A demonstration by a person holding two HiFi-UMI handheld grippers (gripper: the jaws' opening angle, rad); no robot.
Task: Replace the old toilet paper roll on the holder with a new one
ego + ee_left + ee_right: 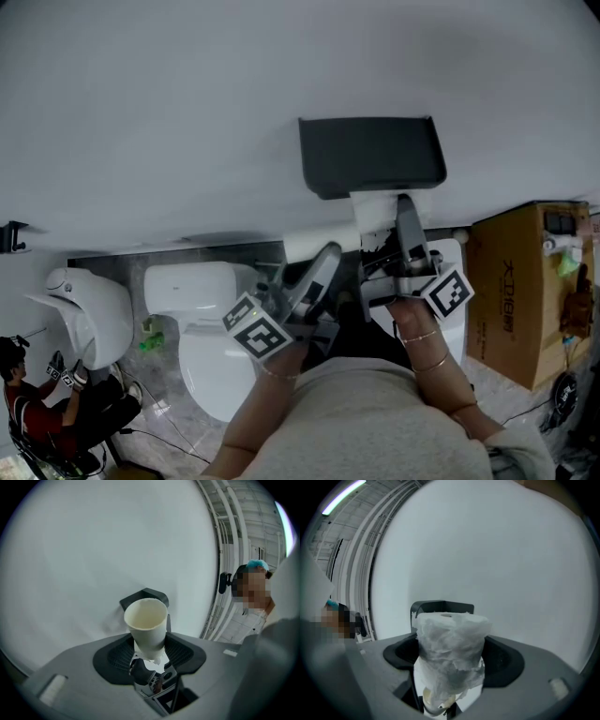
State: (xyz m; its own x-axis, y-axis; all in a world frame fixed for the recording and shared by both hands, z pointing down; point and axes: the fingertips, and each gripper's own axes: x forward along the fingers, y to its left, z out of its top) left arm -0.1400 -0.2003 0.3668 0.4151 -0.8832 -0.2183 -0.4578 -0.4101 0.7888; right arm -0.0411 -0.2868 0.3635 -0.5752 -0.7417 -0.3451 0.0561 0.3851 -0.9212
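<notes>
The dark holder (371, 156) hangs on the white wall. My left gripper (323, 258) is shut on the old roll, an empty pale tube (319, 245) lying crosswise below and left of the holder. In the left gripper view the tube (146, 626) stands between the jaws with its open end up, and the holder (145, 596) is behind it. My right gripper (405, 214) is shut on the new toilet paper roll (377, 212), just under the holder. In the right gripper view the full, crinkled roll (451, 644) hides most of the holder (440, 605).
A white toilet (211, 328) stands on the floor below left, with a small green object (152, 336) beside it. A second white fixture (89, 314) is at far left. A cardboard box (530, 291) stands at right. A seated person (37, 398) is at bottom left.
</notes>
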